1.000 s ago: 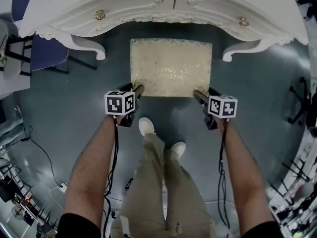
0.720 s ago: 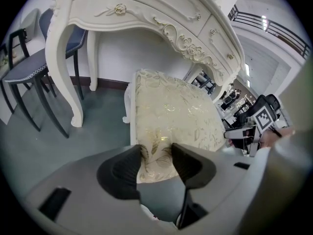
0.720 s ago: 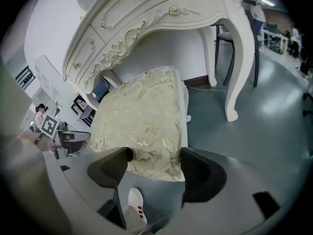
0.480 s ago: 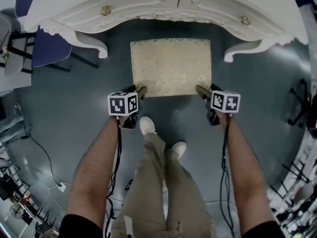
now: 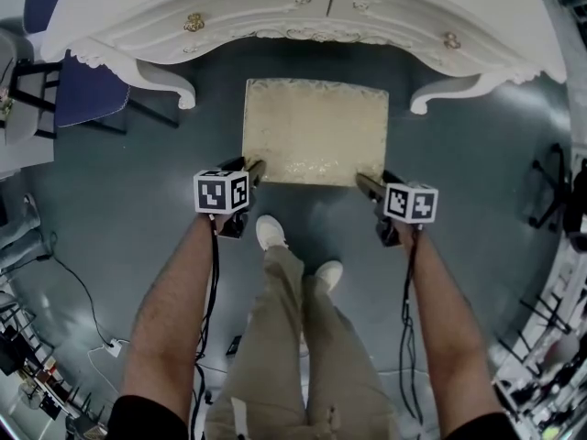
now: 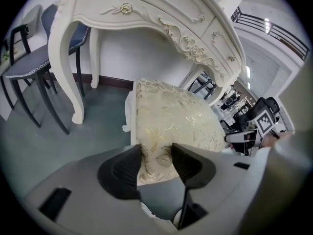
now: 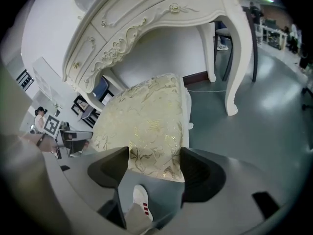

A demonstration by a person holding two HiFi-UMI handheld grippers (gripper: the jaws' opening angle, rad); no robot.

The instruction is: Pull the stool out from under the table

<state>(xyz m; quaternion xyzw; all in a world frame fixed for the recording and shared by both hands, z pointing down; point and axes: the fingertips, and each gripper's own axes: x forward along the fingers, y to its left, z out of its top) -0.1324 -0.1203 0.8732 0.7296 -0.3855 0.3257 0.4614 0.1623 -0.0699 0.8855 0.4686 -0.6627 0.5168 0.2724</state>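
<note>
The stool (image 5: 315,131) stands on the grey floor (image 5: 119,181) in front of the white table (image 5: 303,7). Seen from above, its cream cushion is already clear of the carved front edge, but its far end lies still between the two front legs of the table. The left gripper (image 5: 254,168) holds the near left corner of the cushion: its fingers (image 6: 128,168) are closed on the fabric, which fills the gap between them. The right gripper (image 5: 367,181) does the same at the near right corner, its fingers (image 7: 198,173) pressing on both sides of the cushion edge.

Compared with one second ago, the stool has come a little toward the person. The dark band of floor between its far edge and the table is slightly wider, and its near edge is closer to the white shoe (image 5: 270,232). The two grips look the same as before.

I judge that the pull is under way and works, but only by a small step. The shoe is now near the stool, so the person probably must step back to continue. The soft corners could slip out of the fingers if the pull becomes quick
</note>
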